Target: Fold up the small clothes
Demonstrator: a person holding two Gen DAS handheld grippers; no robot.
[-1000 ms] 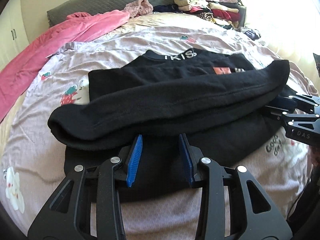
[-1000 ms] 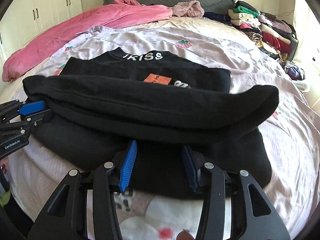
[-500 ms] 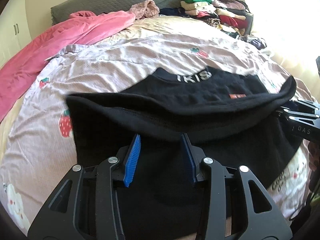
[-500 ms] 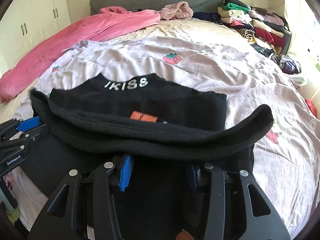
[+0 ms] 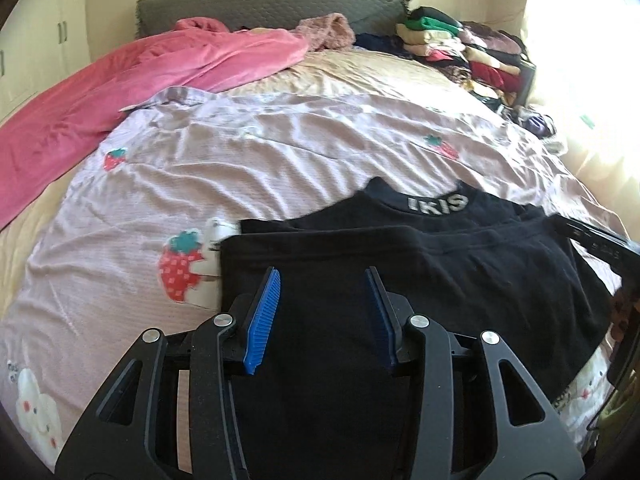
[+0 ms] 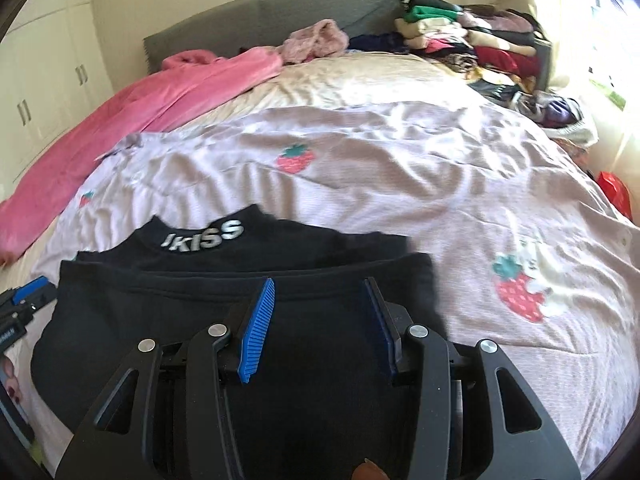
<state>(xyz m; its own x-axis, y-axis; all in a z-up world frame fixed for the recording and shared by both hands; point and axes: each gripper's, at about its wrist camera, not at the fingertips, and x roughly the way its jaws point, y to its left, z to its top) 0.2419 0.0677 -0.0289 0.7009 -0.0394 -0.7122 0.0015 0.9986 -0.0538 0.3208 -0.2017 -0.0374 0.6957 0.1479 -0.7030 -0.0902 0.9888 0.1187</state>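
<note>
So the black top [image 6: 160, 300] is lying on the bed, on a pale pink sheet [image 6: 400, 168] with strawberry prints [image 5: 180, 264] all over it. It's doubled over on itself, and the edge of the upper layer sits just short of the collar [image 6: 202, 236]. The collar is the only bit with readable writing. In white letters it says "IKISS" in the right camera, while the left camera only gets "IKIS" before the cloth curves away. The left hand-held gripper [image 5: 322, 276] has its blue pads a fair way apart, but black fabric fills the whole gap and runs back over its body, so it looks clamped on a bunch of the top. Same deal with the right hand-held gripper [image 6: 320, 282], which has cloth packed between its pads and is pinching that side of the garment. Each one shows up at the edge of the other's view. There's some printing on their black frames, but it's too blurry to read. Far ahead of both grippers and off to the left there's a pink blanket [image 5: 120, 92] slumped along the bed. Straight ahead is a grey headboard [image 5: 260, 0], and ahead to the right is a big stack of folded clothes [image 6: 460, 36]. White wardrobe doors [image 6: 40, 80] are way over on the left.
</note>
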